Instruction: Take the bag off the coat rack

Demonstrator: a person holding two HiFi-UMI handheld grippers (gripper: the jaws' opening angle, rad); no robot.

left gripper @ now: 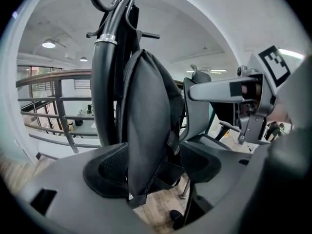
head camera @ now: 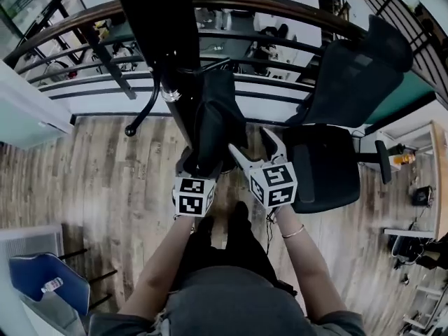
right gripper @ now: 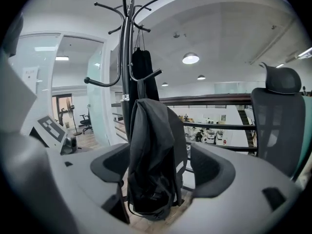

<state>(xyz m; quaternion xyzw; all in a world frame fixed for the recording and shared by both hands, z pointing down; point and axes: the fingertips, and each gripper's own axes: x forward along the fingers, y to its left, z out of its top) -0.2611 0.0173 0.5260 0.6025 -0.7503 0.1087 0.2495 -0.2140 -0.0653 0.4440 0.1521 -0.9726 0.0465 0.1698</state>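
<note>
Bag (head camera: 213,128), black and limp, is seen hanging against the pole of the coat rack (head camera: 150,26) at the centre of the head view, with its lower end just above the wood floor (head camera: 105,173). The left gripper (head camera: 199,170) is held at the bag's lower end, and the right gripper (head camera: 255,149) just to the right of it. In the left gripper view the jaws stand wide apart, with the bag (left gripper: 148,130) between them and not clamped. In the right gripper view the jaws are likewise spread, and clear gaps are left on both sides of the bag (right gripper: 156,155).

Open floor is found left of the rack. An office chair (head camera: 329,159) stands near at the right, and a curved railing (head camera: 280,9) closes the upper edge.

The rack's top is cut off in the head view. In the right gripper view a dark piece (right gripper: 142,67) hangs higher on thin straps. Whether it belongs to the bag, and which hook bears the bag, cannot be told.
</note>
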